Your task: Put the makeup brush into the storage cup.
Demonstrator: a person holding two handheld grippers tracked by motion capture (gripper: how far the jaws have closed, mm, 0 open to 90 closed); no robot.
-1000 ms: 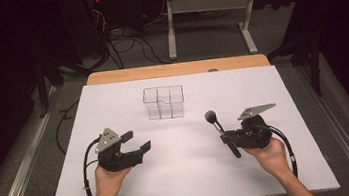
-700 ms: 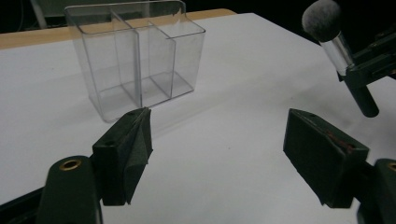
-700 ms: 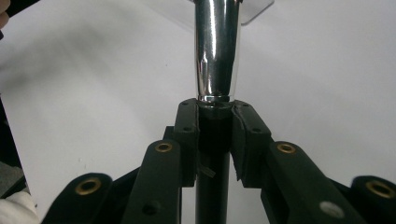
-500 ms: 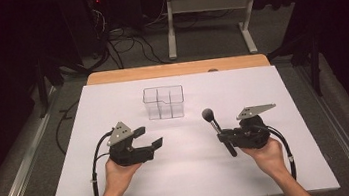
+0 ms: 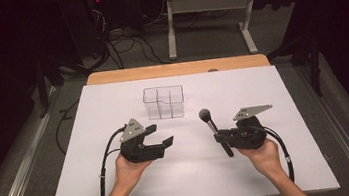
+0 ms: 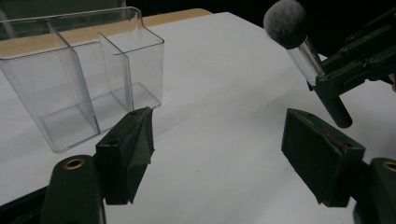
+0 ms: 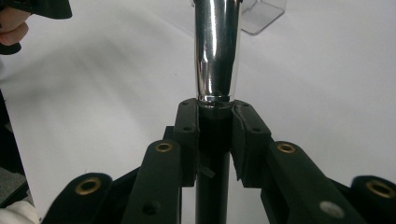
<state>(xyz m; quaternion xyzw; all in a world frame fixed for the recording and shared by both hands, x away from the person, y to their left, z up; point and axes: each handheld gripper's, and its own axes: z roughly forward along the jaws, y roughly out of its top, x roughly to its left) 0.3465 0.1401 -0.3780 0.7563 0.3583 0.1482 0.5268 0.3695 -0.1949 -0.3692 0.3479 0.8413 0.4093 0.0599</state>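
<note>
White desk [image 5: 122, 185]: right gripper [image 5: 223, 135] jaws clamp the light, stiff makeup brush [image 5: 215, 129] on its slippery handle, below the ferrule; left gripper [image 5: 159, 135] jaws gape empty

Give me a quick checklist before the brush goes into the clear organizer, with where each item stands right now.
1. Right gripper clamped on the brush: ok, pads pinch the black handle below the silver ferrule.
2. Bristle end up: ok.
3. Organizer upright with open compartments: ok.
4. Brush over a compartment: not ok, it sits to the organizer's right, nearer the person.
5. Left gripper free: ok, jaws wide apart, nothing between them.
6. Organizer steadied: not ok, the left gripper is apart from it.
</note>
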